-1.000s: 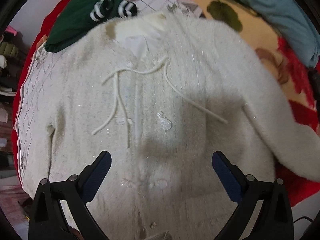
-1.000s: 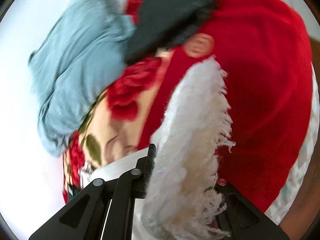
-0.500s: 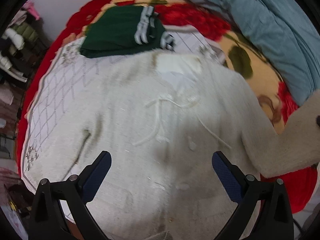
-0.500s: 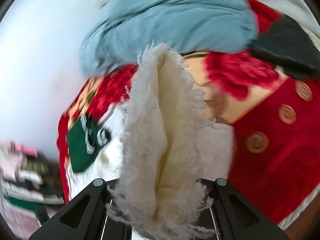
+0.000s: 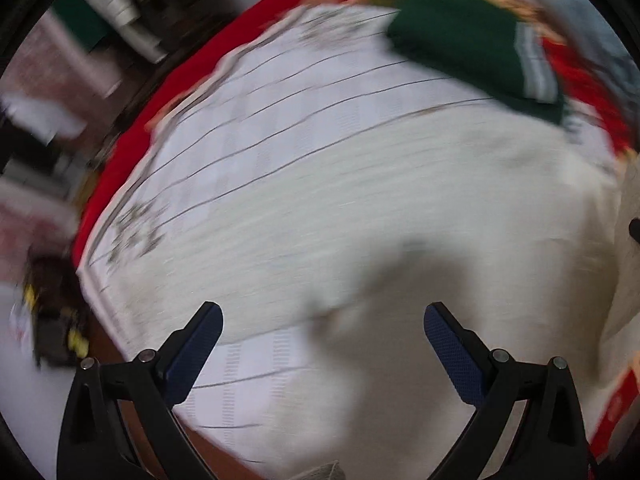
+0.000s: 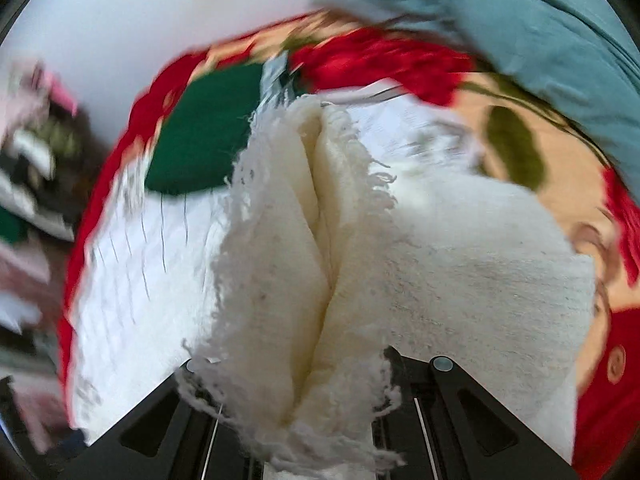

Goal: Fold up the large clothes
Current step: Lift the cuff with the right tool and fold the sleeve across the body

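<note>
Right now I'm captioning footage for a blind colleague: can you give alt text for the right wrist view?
The right gripper is shut on a bunched, fringed cuff of the cream sweater, held above a bed. Behind lie a folded green garment, a red floral blanket and blue-grey bedding.

A folded dark green garment with pale striped cuffs [image 5: 460, 36] is seen far ahead of the left hand-held gripper [image 5: 322, 344], lying on a white quilted sheet with thin dark lines [image 5: 320, 92]. A red floral blanket [image 6: 400, 64] and blue-grey bedding [image 6: 520, 20] are seen beyond.
</note>
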{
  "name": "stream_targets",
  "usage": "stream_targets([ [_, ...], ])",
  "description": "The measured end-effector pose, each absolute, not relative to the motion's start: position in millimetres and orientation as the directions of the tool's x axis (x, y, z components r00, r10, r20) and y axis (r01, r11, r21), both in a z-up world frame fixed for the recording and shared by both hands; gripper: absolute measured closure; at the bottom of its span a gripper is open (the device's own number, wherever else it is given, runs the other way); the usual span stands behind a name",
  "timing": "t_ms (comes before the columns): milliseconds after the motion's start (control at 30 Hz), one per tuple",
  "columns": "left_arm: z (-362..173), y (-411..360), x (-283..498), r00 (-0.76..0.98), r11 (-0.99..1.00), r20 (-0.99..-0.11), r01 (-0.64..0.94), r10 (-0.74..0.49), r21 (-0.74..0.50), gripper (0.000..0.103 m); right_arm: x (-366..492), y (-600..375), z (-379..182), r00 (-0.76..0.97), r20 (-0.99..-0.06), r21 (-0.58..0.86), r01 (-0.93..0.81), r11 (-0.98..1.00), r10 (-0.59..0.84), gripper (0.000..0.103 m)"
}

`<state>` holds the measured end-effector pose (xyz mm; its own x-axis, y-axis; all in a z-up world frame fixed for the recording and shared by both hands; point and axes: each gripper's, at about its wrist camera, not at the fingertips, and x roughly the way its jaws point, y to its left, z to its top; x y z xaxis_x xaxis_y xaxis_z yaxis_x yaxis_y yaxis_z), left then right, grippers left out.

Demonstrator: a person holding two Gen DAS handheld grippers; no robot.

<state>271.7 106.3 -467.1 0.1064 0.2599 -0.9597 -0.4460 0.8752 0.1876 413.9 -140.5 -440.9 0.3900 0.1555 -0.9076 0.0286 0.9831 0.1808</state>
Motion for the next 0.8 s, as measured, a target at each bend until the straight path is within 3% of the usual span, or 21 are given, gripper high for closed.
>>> stream_targets([
  [167, -494, 160, 233, 0.010, 0.817, -0.943, -0.503, 0.331, 0.281, 0.000, 422, -43, -510, 0.294, -0.951, 0.064, -0.115, 0.991, 0.096, 0.096],
  [433, -511, 206, 204, -0.067, 0.755, -0.944, -0.583, 0.324, 0.300, 0.000, 418, 24, -558, 0.223, -0.975, -0.049, -0.251, 0.967, 0.008, 0.094],
  [533, -515, 219, 192, -0.094, 0.722, -0.961, -0.641, 0.262, 0.259, 0.000, 423, 14, -553, 0.117, -0.984, 0.106, -0.236, 0.966, 0.136, 0.077],
  [600, -521, 230, 181, -0.101, 0.691, -0.979, -0.696, 0.180, 0.198, 0.000, 421, -12, -533, 0.049, -0.915, 0.389, -0.164, 0.906, 0.401, 0.034],
  [700, -532, 248, 160, -0.067, 0.606, -0.997, -0.791, 0.045, 0.081, 0.001, 406, -54, -509, 0.058, -0.817, 0.572, -0.049, 0.819, 0.574, 0.025],
  [800, -553, 268, 142, -0.014, 0.488, -0.995, -0.872, -0.101, -0.037, 0.001, 386, -89, -501, 0.077, -0.825, 0.564, 0.041, 0.825, 0.560, 0.025],
])
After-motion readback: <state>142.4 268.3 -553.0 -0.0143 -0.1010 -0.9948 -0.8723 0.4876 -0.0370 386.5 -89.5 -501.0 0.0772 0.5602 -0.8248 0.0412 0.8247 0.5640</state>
